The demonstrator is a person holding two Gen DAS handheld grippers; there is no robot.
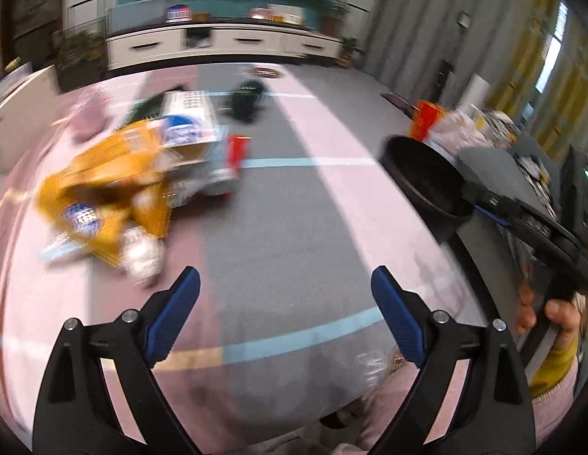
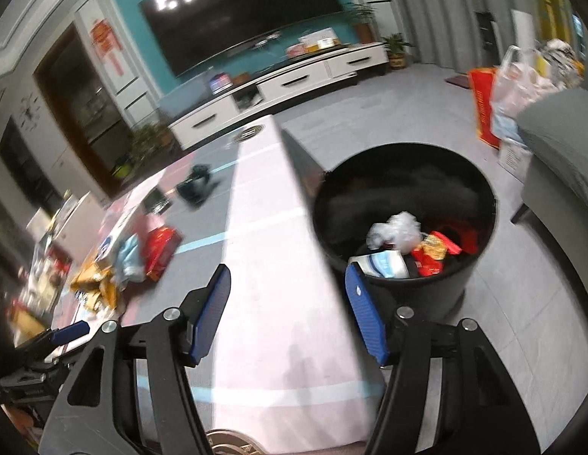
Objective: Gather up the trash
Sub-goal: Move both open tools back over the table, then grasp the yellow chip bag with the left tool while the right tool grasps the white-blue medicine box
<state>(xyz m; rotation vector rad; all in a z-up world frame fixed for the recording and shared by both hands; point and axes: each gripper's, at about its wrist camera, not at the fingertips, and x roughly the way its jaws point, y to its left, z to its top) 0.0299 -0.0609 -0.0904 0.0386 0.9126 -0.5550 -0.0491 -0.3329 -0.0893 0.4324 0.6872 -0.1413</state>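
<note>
A heap of trash lies on the table's left: yellow wrappers (image 1: 104, 185), a white and blue carton (image 1: 187, 129) and a red packet (image 1: 239, 149). The heap also shows in the right wrist view, with yellow wrappers (image 2: 94, 282) and a red packet (image 2: 161, 248). A black bin (image 2: 403, 223) stands on the floor at the table's right edge and holds crumpled plastic, a carton and red packets; it also shows in the left wrist view (image 1: 422, 174). My left gripper (image 1: 286, 288) is open and empty over the table, right of the heap. My right gripper (image 2: 288, 288) is open and empty, just left of the bin.
The table (image 1: 294, 227) has a pink and grey cloth with light blue lines. A dark object (image 1: 246, 100) lies at its far end. A white TV cabinet (image 2: 278, 87) and a dark screen stand behind. A grey sofa (image 2: 559, 159) and bags (image 2: 502, 91) are at right.
</note>
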